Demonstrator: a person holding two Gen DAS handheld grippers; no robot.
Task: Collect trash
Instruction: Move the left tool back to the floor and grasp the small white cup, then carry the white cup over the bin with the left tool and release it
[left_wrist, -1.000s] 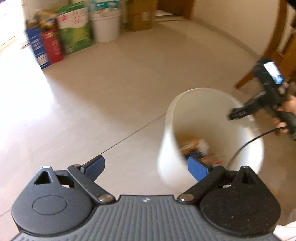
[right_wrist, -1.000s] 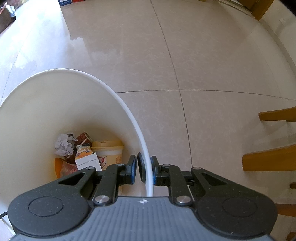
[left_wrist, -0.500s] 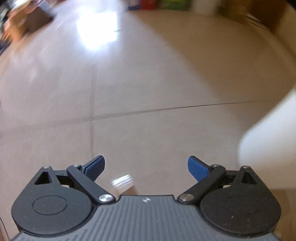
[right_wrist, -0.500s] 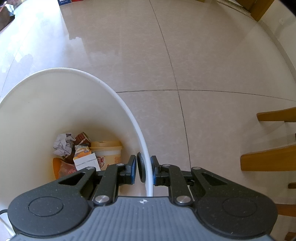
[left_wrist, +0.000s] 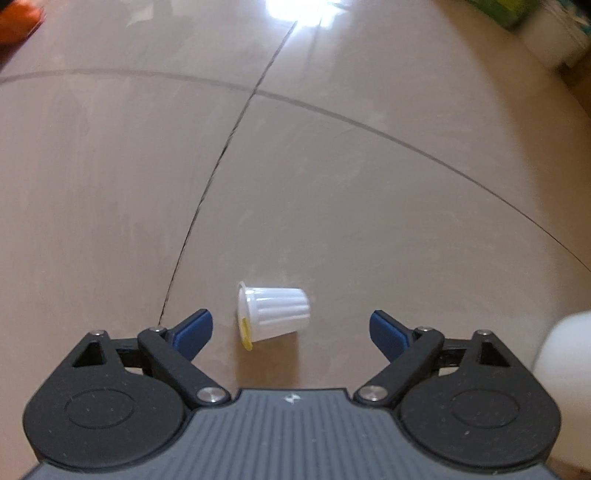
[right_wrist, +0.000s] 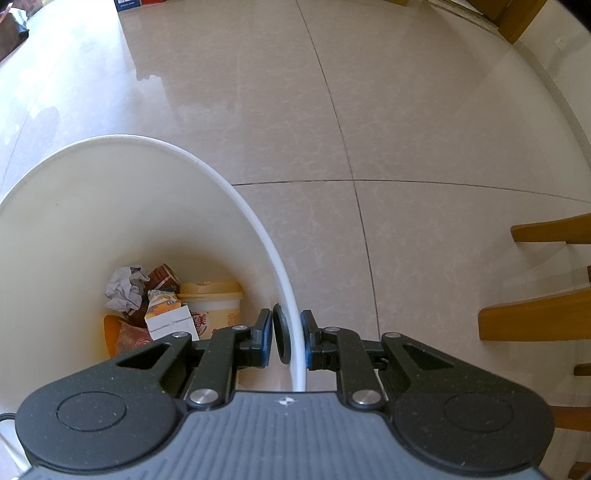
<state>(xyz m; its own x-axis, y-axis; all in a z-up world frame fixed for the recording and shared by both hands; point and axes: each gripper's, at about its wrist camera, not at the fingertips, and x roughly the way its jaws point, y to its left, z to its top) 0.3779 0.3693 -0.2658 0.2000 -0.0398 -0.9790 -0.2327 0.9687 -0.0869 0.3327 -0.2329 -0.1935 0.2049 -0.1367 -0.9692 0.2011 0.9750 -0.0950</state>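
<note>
Cup (left_wrist: 273, 314), small ribbed white plastic lying on its side on the floor (left_wrist: 332, 184) at 12 o'clock between the spread left gripper (left_wrist: 291, 328) fingers, is probably light and crushable, so grip gently across its ribbed wall, while the right gripper (right_wrist: 286, 339) clamps the bin (right_wrist: 258, 236) rim.

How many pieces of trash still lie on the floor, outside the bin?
1. A white ribbed plastic cup lies on its side on the floor tiles, ahead of the open left tool. More may lie beyond either camera's view.
</note>
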